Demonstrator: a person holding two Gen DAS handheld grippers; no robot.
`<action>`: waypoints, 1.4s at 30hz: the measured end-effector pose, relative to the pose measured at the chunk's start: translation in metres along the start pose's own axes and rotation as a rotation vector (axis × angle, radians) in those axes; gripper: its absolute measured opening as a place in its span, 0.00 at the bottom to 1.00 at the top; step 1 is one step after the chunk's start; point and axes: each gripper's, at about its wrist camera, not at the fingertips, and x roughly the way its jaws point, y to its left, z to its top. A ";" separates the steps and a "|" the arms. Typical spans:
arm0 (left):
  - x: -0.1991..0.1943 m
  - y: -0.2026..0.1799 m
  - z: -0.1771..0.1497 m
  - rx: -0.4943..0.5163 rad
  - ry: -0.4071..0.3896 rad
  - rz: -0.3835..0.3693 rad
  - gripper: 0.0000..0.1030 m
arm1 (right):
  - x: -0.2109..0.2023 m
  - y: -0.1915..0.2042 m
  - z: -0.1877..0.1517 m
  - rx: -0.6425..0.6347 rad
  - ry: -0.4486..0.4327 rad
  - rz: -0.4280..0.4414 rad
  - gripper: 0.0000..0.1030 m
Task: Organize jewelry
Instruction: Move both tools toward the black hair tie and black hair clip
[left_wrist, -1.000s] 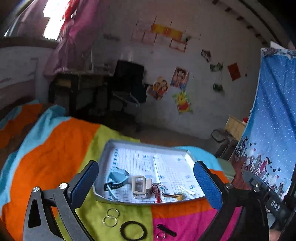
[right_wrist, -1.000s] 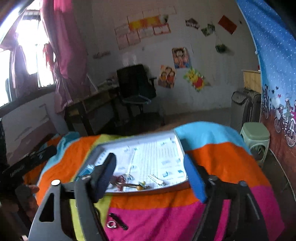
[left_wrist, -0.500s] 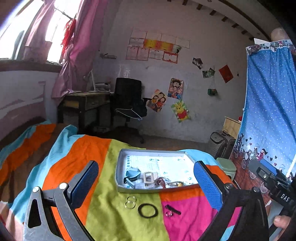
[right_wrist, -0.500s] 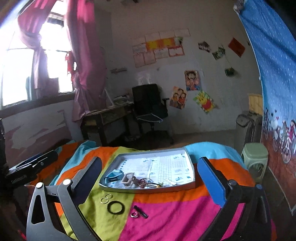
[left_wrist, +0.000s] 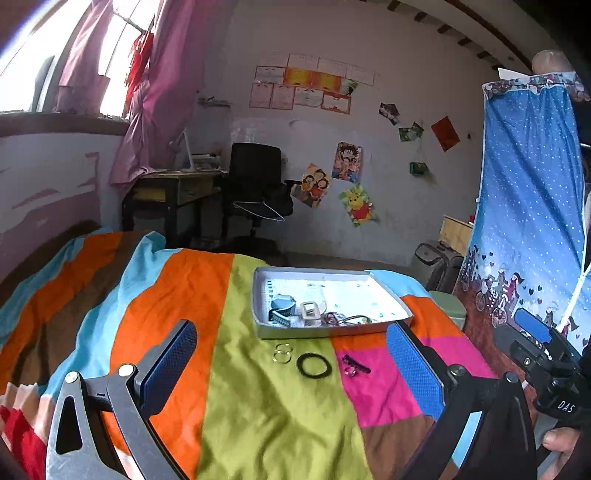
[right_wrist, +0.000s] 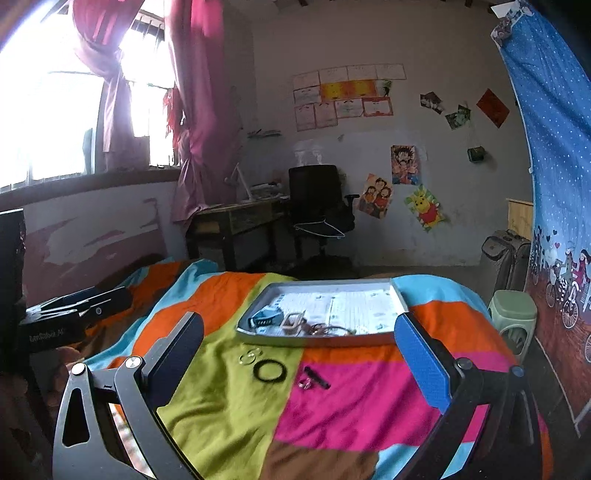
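Hovering well back from the work, both spread wide and holding nothing: left gripper (left_wrist: 291, 365) and right gripper (right_wrist: 299, 354), each raised above the striped bedspread (left_wrist: 258, 424). Sitting further up the bed, a shallow grey tray (left_wrist: 391, 308) already containing a blue-strapped watch (left_wrist: 281, 309), a pale buckle-like piece (left_wrist: 308, 314) and a tangle of thin chains or bands too small to sort out. Lying loose on the cloth just in front of the tray: a pair of thin metal rings (left_wrist: 282, 352), a black hair band (left_wrist: 313, 365), and a dark clip (left_wrist: 356, 363) touching a small ring (left_wrist: 349, 372). Judging by that split, partway through, between picks. Next, probably: lowering one gripper onto a loose piece, most easily the black band, closing gently, carrying it over the tray rim. Needing care with the thin rings, flat against soft, creased fabric and likely to slip or drag cloth.
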 end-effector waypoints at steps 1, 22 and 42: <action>-0.003 0.003 -0.003 0.000 -0.004 -0.001 1.00 | -0.001 0.001 -0.003 0.002 0.004 0.002 0.99; -0.012 0.028 -0.052 0.043 0.101 0.026 1.00 | 0.017 0.007 -0.055 0.023 0.230 -0.066 0.99; 0.005 0.025 -0.061 0.050 0.144 0.066 1.00 | 0.025 0.005 -0.061 0.021 0.290 -0.146 0.99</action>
